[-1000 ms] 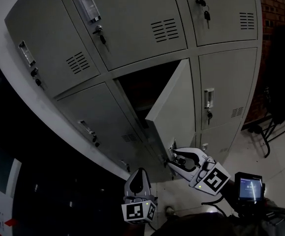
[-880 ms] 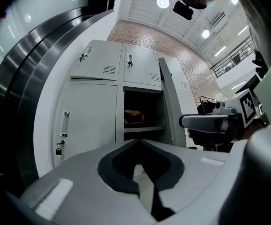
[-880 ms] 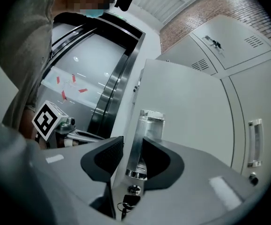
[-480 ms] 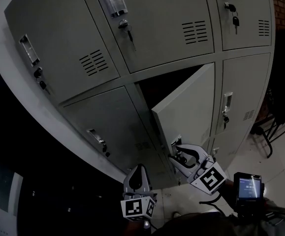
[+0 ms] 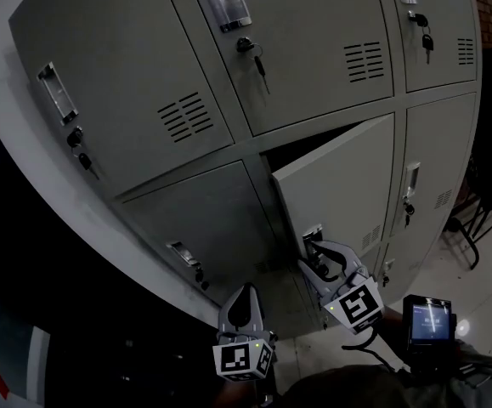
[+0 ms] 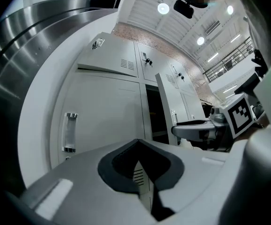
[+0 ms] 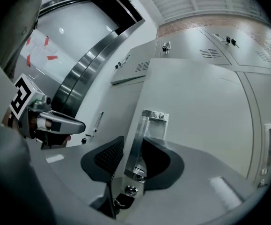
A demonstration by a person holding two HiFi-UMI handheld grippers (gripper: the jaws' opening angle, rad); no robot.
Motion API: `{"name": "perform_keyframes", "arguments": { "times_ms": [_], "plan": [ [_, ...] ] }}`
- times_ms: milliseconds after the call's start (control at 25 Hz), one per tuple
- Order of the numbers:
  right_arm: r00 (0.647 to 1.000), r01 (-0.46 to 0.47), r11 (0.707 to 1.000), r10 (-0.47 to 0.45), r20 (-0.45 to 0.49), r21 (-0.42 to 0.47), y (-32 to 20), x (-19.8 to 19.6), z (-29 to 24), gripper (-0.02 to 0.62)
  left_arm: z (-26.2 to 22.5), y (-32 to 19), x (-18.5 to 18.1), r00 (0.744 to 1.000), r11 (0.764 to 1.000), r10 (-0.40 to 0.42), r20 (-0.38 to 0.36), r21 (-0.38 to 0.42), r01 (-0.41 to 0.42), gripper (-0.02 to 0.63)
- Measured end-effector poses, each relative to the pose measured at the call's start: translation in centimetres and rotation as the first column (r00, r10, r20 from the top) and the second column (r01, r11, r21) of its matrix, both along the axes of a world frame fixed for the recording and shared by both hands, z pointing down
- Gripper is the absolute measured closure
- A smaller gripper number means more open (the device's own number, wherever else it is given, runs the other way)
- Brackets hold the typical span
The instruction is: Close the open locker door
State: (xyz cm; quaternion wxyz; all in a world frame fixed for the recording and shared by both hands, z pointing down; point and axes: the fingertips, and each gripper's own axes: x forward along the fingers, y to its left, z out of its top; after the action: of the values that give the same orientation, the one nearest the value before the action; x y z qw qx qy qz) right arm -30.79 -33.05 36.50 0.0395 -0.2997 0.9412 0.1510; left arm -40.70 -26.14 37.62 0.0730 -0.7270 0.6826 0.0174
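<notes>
The grey locker door in the middle column stands ajar, and a dark wedge of the compartment shows above it. My right gripper is shut on the door's free edge at the handle. In the right gripper view the metal handle and the keyhole sit between the pads of the right gripper. My left gripper hangs shut and empty below the lockers, left of the door. The left gripper shows its jaws together in its own view, and the door is seen edge-on.
Closed lockers with handles and a hanging key surround the open one. A dark curved wall runs along the left. Shiny floor and a black stand lie at the right. A small screen sits by my right arm.
The door has swung a good way toward its frame, and the dark gap has narrowed. My right gripper has gone with the door edge. The left gripper has stayed low.
</notes>
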Motion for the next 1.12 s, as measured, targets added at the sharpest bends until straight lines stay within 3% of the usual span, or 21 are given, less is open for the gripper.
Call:
{"name": "perform_keyframes", "arguments": {
  "times_ms": [360,840,1120],
  "plan": [
    [0.99,-0.138,0.99,0.137,-0.037,-0.021,-3.5,-2.1,0.7,0.459,0.4,-0.8,-2.3,0.999,0.999,0.041,-0.008,0.002,-0.041,0.609],
    [0.973,-0.203,0.979,0.198,-0.12,-0.032,-6.5,-3.2,1.2,0.463,1.3,-1.1,-4.0,0.997,0.998,0.065,-0.044,0.002,-0.065,0.609],
    [0.972,-0.194,0.981,0.188,-0.138,-0.028,-6.2,-2.8,1.0,0.468,1.1,-0.7,-3.6,0.997,0.998,0.059,-0.043,-0.011,-0.059,0.609]
  ]
}}
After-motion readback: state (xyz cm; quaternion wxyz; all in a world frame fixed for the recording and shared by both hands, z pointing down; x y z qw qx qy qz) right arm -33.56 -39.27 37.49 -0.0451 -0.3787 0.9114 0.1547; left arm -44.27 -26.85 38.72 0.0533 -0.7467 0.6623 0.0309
